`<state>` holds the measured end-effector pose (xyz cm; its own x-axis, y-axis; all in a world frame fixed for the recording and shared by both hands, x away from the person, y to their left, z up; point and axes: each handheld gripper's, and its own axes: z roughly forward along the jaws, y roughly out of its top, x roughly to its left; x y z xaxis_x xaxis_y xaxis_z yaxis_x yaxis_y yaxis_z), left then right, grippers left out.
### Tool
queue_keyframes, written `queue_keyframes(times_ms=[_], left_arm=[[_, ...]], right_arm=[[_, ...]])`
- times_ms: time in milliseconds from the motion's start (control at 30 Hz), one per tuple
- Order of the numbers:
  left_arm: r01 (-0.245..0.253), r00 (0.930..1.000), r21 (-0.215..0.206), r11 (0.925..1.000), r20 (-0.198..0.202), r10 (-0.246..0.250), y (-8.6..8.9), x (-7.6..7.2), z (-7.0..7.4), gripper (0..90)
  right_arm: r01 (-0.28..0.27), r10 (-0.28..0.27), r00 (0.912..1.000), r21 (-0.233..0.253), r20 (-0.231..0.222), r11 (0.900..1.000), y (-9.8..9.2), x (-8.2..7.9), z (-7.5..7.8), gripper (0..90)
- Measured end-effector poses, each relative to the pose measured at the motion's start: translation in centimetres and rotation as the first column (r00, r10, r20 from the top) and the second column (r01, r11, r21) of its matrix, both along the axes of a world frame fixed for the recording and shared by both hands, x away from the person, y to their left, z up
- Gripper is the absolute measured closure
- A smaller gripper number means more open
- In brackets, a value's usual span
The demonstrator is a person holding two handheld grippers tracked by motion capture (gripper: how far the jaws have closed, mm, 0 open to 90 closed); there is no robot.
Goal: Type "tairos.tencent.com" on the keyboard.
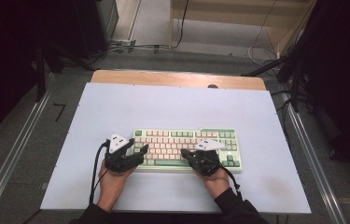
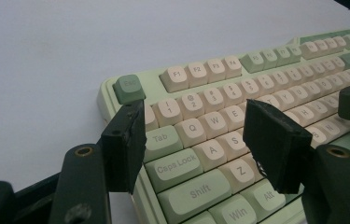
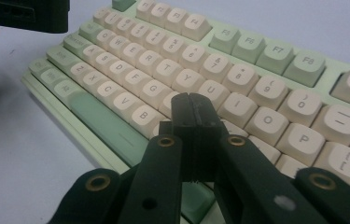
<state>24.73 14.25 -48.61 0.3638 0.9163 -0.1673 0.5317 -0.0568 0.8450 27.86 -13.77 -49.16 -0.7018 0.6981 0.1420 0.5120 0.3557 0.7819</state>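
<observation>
Right gripper view: my right gripper [image 3: 192, 103] has its two jaws pressed flat together with nothing between them, tips poised over the home row near the H and J keys of the keyboard [image 3: 219, 70]. Left gripper view: my left gripper [image 2: 193, 135] stands wide apart and empty, its jaws straddling the Tab, Q, A and S keys, low over the caps; I cannot tell whether either tip touches one. High view: the keyboard [image 1: 187, 147] lies on the pale blue mat [image 1: 172, 105] toward the near edge, left gripper [image 1: 141, 153] at its left end, right gripper [image 1: 186, 153] toward its right half, each held in a hand [image 1: 112, 179]. Risks, as I judge them: the closed right tip is broader than a single cap and could depress two keys at once; the open left jaws could catch a keycap edge and lift it, or a slanted push could slide the whole board across the smooth mat.
</observation>
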Motion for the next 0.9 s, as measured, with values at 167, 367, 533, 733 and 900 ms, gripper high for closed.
queue_keyframes(times_ms=[167, 367, 533, 733, 900], left_arm=[[-0.009, 1.0000, 0.005, 0.9999, -0.001, 0.009, 0.3, -0.3, -0.1, 39.7], [-0.027, 0.9996, -0.001, 0.9996, -0.003, 0.027, 0.8, -0.6, -0.1, 39.7], [-0.027, 0.9996, -0.002, 0.9996, -0.004, 0.027, 0.8, -0.7, -0.1, 39.6], [-0.028, 0.9996, -0.002, 0.9996, -0.005, 0.028, 0.8, -0.6, -0.1, 39.6], [-0.028, 0.9996, -0.003, 0.9996, -0.003, 0.028, 0.9, -0.7, -0.1, 39.7]], right_arm=[[-0.019, 0.019, 0.9998, -0.006, 0.000, 1.000, 0.6, 0.1, -0.1, 87.5], [-0.033, 0.032, 0.9995, -0.011, -0.002, 0.999, 1.1, 0.1, -0.2, 87.5], [-0.034, 0.034, 0.9994, -0.013, -0.005, 0.999, 1.2, 0.2, -0.2, 87.5], [-0.034, 0.033, 0.9994, -0.018, -0.006, 0.999, 1.3, 0.1, -0.3, 87.5], [-0.034, 0.034, 0.9994, -0.023, -0.003, 0.999, 1.3, 0.1, -0.3, 87.4]])
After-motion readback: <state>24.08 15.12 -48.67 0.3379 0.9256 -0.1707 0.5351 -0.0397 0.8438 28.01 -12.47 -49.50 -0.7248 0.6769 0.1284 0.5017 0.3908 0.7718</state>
